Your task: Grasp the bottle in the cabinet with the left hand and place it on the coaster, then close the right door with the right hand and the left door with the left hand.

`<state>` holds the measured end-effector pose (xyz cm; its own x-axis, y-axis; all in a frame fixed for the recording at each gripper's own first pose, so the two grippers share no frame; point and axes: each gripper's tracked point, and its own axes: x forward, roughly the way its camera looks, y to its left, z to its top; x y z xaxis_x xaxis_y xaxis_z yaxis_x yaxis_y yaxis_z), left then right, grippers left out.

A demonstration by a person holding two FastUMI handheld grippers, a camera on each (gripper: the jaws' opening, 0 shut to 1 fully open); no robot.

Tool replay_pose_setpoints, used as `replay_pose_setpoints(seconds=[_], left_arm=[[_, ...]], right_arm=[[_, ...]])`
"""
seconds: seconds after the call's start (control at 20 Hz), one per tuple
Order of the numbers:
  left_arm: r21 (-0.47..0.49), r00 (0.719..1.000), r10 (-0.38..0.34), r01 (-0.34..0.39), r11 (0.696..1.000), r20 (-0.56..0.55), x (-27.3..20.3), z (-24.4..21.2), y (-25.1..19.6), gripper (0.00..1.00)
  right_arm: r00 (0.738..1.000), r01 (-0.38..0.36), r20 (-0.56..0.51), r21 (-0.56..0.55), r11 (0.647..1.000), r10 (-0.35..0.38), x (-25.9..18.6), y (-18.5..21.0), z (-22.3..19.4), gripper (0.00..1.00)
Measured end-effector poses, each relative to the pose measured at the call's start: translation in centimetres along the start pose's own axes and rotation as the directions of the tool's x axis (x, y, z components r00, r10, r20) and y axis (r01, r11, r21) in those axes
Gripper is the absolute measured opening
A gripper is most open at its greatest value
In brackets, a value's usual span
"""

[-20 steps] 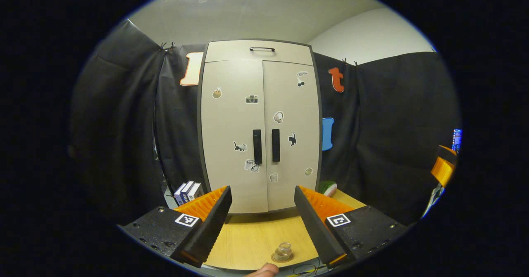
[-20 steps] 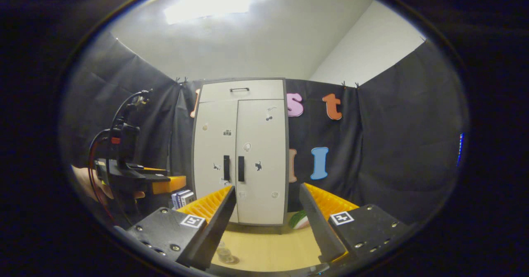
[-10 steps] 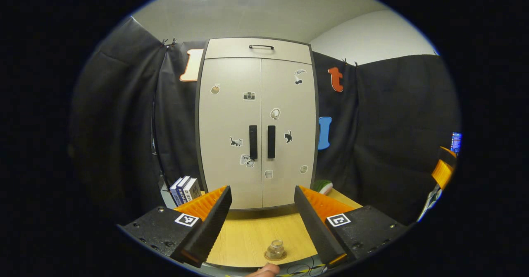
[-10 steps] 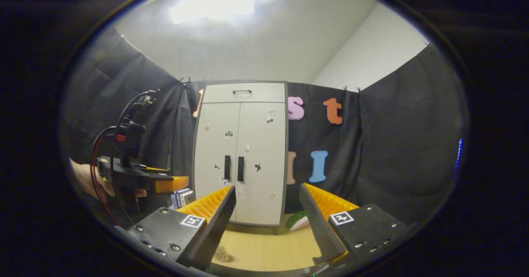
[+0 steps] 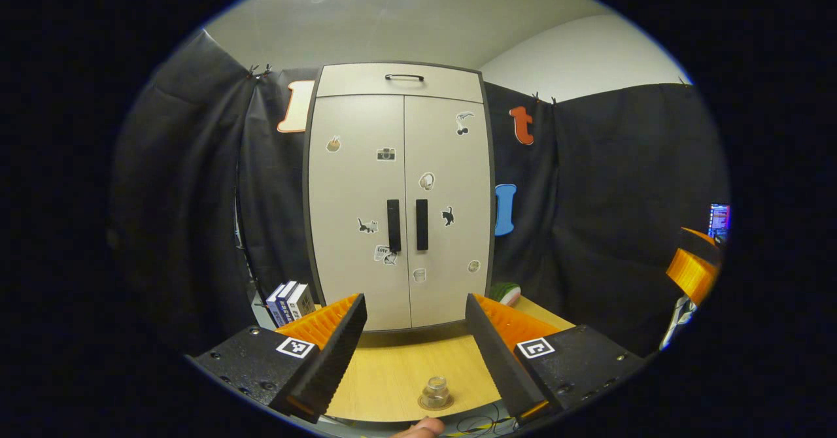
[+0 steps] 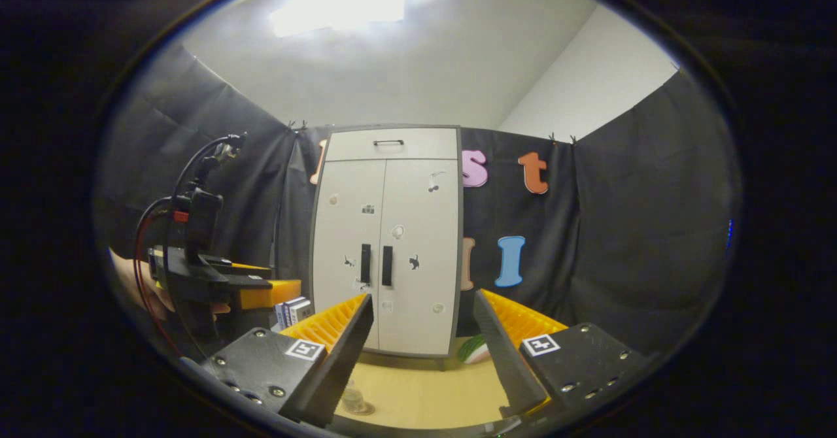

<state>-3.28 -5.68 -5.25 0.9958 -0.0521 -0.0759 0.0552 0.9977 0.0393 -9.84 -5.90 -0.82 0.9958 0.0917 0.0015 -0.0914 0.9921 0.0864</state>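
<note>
On the table (image 5: 392, 372) before the shut cabinet (image 5: 399, 209), bottle (image 5: 435, 391) on coaster (image 5: 435, 403); both tools (image 5: 413, 340) (image 6: 422, 346) agape, empty.

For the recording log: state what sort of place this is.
Most likely a staged recording booth, not a lived-in room. Black cloth hangs as walls behind a pale two-door cabinet dotted with stickers. The cabinet stands on a wooden table, where a small bottle sits on a coaster.
</note>
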Motion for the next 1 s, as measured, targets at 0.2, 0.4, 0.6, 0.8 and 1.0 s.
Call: replay_pose_setpoints(seconds=[0.2,0.4,0.6,0.8,1.0], left_arm=[[0.028,1.000,-0.017,0.017,0.999,0.001,0.2,-0.4,-0.6,0.96],[0.018,1.000,-0.017,0.018,1.000,-0.025,-0.1,-1.2,-0.2,0.98],[-0.006,0.999,-0.013,0.013,1.000,-0.042,-0.3,-1.8,0.3,0.98],[-0.002,0.999,-0.010,0.010,1.000,-0.038,-0.5,-1.7,0.9,1.00],[-0.021,1.000,0.002,-0.002,1.000,-0.028,-0.3,-1.3,1.4,0.98]], right_arm=[[1.000,0.009,0.003,0.008,1.000,-0.009,-0.2,-0.2,0.1,0.94],[1.000,0.013,-0.001,0.009,1.000,-0.013,-0.1,0.0,0.1,0.94],[1.000,0.010,-0.004,0.013,1.000,-0.010,0.3,0.7,-0.2,0.89],[1.000,-0.003,-0.003,0.008,1.000,0.003,1.0,1.5,-0.2,0.94],[1.000,-0.010,0.007,0.020,1.000,0.010,1.0,1.9,0.1,0.94]])
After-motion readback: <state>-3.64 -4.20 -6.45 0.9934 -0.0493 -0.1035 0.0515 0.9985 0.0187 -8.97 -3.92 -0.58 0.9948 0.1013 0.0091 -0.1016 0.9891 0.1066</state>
